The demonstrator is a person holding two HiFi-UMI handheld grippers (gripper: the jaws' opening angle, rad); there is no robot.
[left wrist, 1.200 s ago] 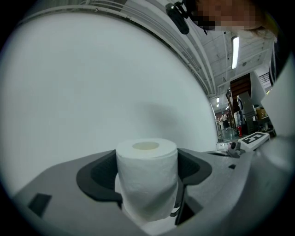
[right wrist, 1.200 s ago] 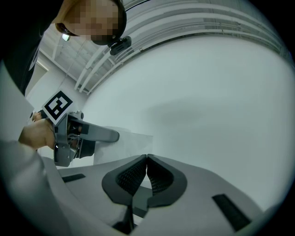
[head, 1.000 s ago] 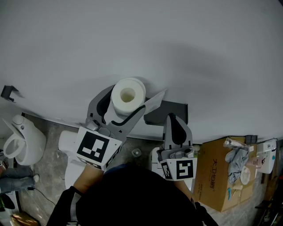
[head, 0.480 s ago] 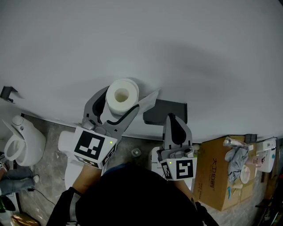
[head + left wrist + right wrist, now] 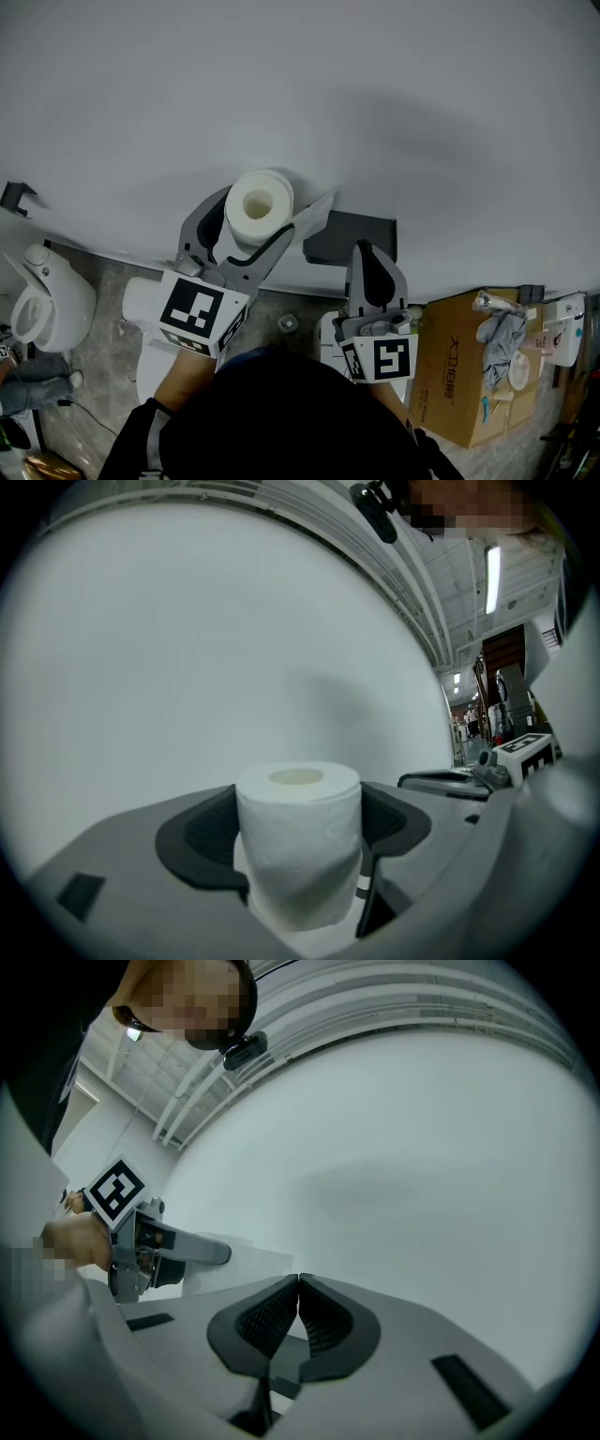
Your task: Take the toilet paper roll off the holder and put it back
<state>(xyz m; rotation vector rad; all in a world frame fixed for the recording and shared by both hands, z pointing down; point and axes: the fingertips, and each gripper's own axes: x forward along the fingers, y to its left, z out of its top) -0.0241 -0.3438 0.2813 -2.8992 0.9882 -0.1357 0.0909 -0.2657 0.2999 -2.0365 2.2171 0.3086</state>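
Toilet paper roll (image 5: 260,204) stands upright, clamped in my left gripper (image 5: 300,829); my right gripper (image 5: 298,1297) is closed on nothing.

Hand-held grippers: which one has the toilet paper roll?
The left hand-held gripper: its jaws clasp the white toilet paper roll, while the right hand-held gripper has its jaws closed together on nothing.

A white toilet paper roll (image 5: 260,208), grey left gripper (image 5: 272,210) with black-and-white square markers (image 5: 199,312), dark grey holder (image 5: 352,236), brown box (image 5: 459,375).
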